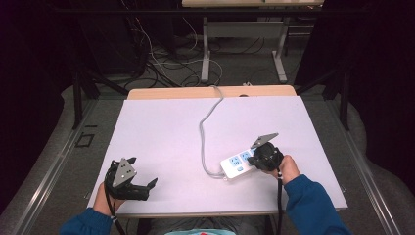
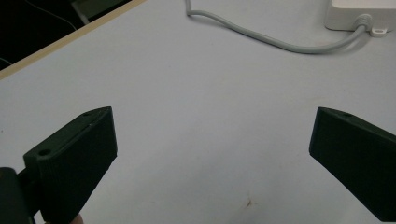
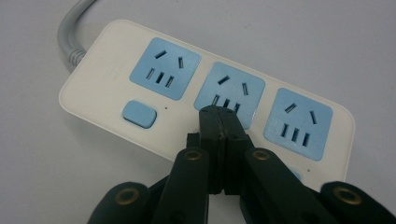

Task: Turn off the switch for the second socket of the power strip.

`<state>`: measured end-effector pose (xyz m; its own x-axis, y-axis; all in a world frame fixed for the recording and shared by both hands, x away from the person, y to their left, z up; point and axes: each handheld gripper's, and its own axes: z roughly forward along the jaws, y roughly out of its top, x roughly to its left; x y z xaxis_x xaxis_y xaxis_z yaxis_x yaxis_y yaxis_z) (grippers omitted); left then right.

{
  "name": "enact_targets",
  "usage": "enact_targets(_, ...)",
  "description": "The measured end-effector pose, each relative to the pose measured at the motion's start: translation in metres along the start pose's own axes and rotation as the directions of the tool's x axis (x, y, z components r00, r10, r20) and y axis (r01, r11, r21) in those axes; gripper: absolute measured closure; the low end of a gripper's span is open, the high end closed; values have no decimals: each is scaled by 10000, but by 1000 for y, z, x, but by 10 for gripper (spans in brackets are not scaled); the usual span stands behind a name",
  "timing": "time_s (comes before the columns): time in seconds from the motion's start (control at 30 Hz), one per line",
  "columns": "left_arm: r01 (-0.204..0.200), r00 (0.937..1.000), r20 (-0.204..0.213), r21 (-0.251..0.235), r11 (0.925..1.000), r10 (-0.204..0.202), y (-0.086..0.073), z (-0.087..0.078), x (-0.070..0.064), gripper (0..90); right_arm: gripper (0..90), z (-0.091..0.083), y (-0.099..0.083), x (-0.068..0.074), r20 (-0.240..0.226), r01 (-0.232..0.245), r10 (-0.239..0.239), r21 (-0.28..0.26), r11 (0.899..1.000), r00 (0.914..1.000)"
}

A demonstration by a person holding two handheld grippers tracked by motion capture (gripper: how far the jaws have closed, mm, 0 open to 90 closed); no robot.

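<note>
A white power strip [image 1: 234,165] with three blue sockets lies on the right half of the white table [image 1: 166,132]. My right gripper [image 1: 253,160] is shut with nothing between its jaws. In the right gripper view its closed tips [image 3: 219,115] rest on the power strip [image 3: 105,70], just below the middle socket [image 3: 229,87] and over the spot of that socket's switch, which is hidden. The first socket's blue switch [image 3: 138,114] shows uncovered. My left gripper [image 1: 149,188] is held at the front left, open and empty, its jaws wide apart [image 2: 212,121] above bare table.
The strip's grey cable [image 1: 203,127] runs from its left end across the table to the far edge, and it curves past the strip's end [image 2: 359,14] in the left gripper view [image 2: 280,44]. Metal frames and loose cables lie on the floor beyond the table.
</note>
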<state>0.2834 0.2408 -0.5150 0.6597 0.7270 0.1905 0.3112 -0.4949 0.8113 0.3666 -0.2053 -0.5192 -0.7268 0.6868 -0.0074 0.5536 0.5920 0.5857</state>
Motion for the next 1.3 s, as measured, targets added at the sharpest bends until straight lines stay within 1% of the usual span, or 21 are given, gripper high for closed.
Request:
enact_targets(0.1, 3, 10000, -4, 0, 10000, -3, 0, 0, 0, 9, 900, 0, 0, 0, 1, 6, -6, -1, 10000, 10000)
enact_targets(0.13, 0, 10000, -6, -3, 10000, 0, 0, 0, 0, 10, 900, 1, 0, -1, 48, 241, -240, -214, 9995, 9997)
enact_targets(0.33, 7, 10000, -6, -5, 10000, -7, 0, 0, 0, 10, 900, 1, 0, -1, 56, 205, -204, -191, 9996, 9998)
enact_targets(0.37, 0, 10000, -5, -3, 10000, 0, 0, 0, 0, 9, 900, 1, 0, -2, 15, 276, -276, -98, 9996, 9996)
enact_targets(0.4, -1, 10000, -6, 0, 10000, 1, 0, 0, 0, 10, 900, 1, 0, -1, 53, 215, -214, -203, 9996, 9998)
enact_targets(0.9, -22, 10000, -23, 2, 10000, 22, 0, 0, 0, 9, 900, 1, 0, -1, 79, 98, -97, -214, 9997, 9999)
enact_targets(0.93, -25, 10000, -25, 1, 10000, 25, 0, 0, 0, 9, 900, 2, -1, -1, 48, 189, -188, -267, 9995, 9998)
enact_targets(1.0, -22, 10000, -24, 2, 10000, 22, 0, 0, 0, 10, 900, 1, -1, -1, -15, 168, -168, -216, 9996, 9999)
enact_targets(1.07, -14, 10000, -17, 1, 10000, 14, 0, 0, 0, 9, 900, 2, -1, -2, 274, 289, -281, -293, 9992, 9992)
enact_targets(1.13, -23, 10000, -24, -2, 10000, 23, 0, 0, 0, 10, 900, 2, -1, -2, 215, 286, -280, -278, 9992, 9994)
enact_targets(1.17, 1, 10000, -9, -5, 10000, -1, 0, 0, 0, 9, 900, 2, -1, -4, 162, 373, -368, -357, 9987, 9992)
enact_targets(1.2, 15, 10000, -6, -6, 10000, -15, 0, 0, 0, 9, 900, 2, -2, -3, 137, 177, -171, -410, 9990, 9998)
enact_targets(1.23, 9, 10000, -9, -5, 10000, -9, 0, 0, 0, 10, 900, 1, -2, -3, 111, 175, -171, -316, 9993, 9998)
enact_targets(1.27, 0, 10000, -9, -5, 10000, 0, 0, 0, 0, 10, 900, 2, -2, -3, 133, 198, -194, -335, 9992, 9997)
enact_targets(1.3, -9, 10000, -7, 0, 10000, 9, 0, 0, 0, 9, 900, 1, -1, -3, 155, 282, -278, -228, 9993, 9995)
